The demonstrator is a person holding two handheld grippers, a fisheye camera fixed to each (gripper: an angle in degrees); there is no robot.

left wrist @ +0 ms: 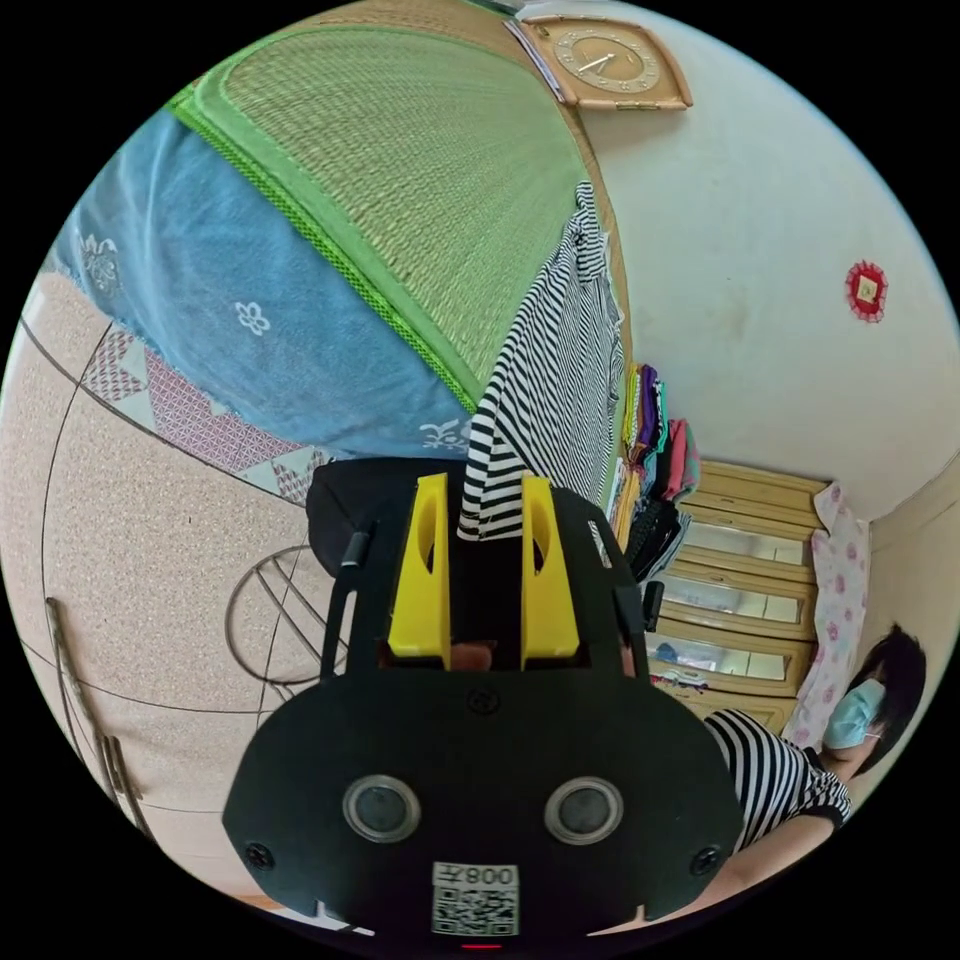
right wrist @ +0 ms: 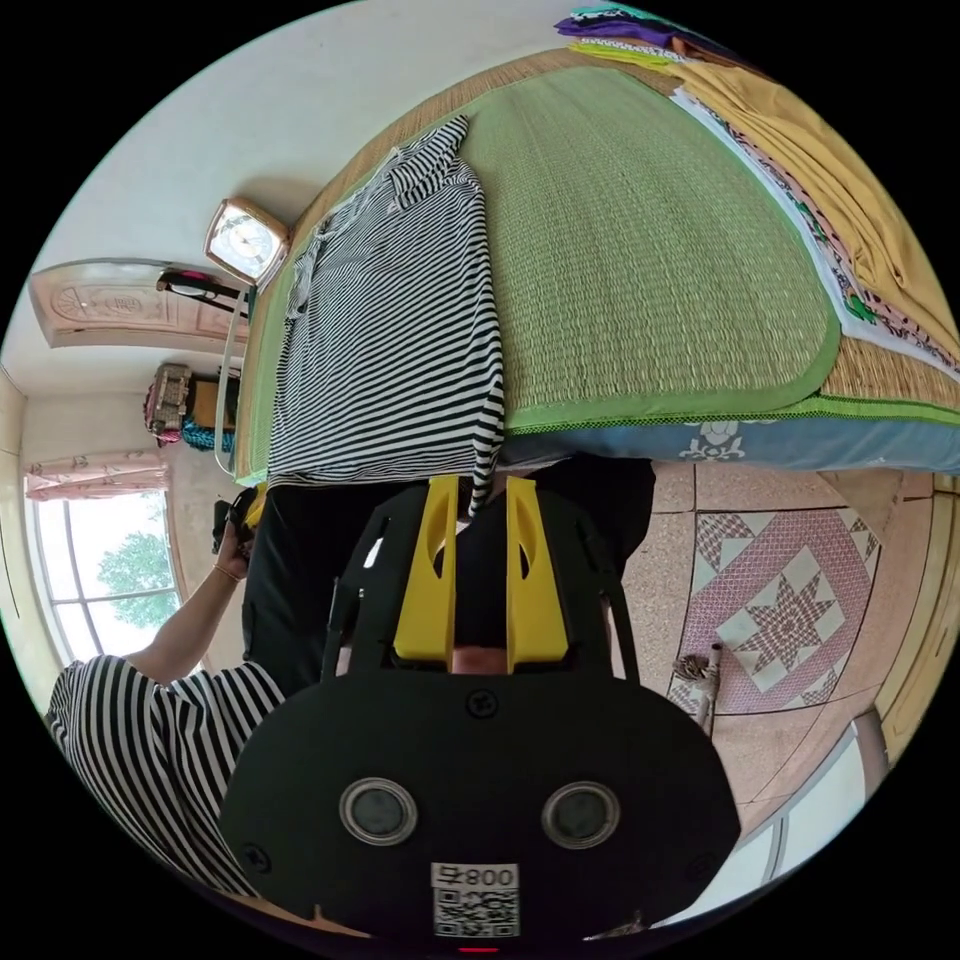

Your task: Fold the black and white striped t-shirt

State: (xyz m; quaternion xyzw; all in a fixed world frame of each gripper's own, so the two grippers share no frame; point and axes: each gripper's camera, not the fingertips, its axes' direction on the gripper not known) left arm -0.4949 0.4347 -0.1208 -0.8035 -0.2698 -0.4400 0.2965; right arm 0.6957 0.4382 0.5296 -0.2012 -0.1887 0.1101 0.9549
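Left gripper (left wrist: 485,520): yellow fingers (left wrist: 420,570) drawn in on a bunched edge of the black and white striped t-shirt (left wrist: 555,390), the fabric pinched between them and rising away from the tips.
Right gripper (right wrist: 480,510): yellow fingers (right wrist: 530,575) set narrow, with a striped hem corner hanging down between the tips; whether both press on the cloth cannot be told.
T-shirt: spread over the green woven mat (right wrist: 650,250) on the bed, its lower edge at the mat's near edge, where both grippers meet it; collar and sleeve lie toward the far wall.
Left gripper view: a wall clock (left wrist: 605,60), a red ornament (left wrist: 866,290) on the pale wall, a stack of coloured folded clothes (left wrist: 660,440), a wooden cabinet (left wrist: 745,590) with glass fronts, and a person (left wrist: 800,760) in a striped top at the frame's edge.
Right gripper view: the shirt (right wrist: 390,310) laid nearly whole, a yellow cloth (right wrist: 830,170) along the bed's far side, a blue bed skirt (right wrist: 800,440), a star-patterned floor tile (right wrist: 785,620), a window (right wrist: 110,570), and the person's arm (right wrist: 190,630) raised with a black device in hand.
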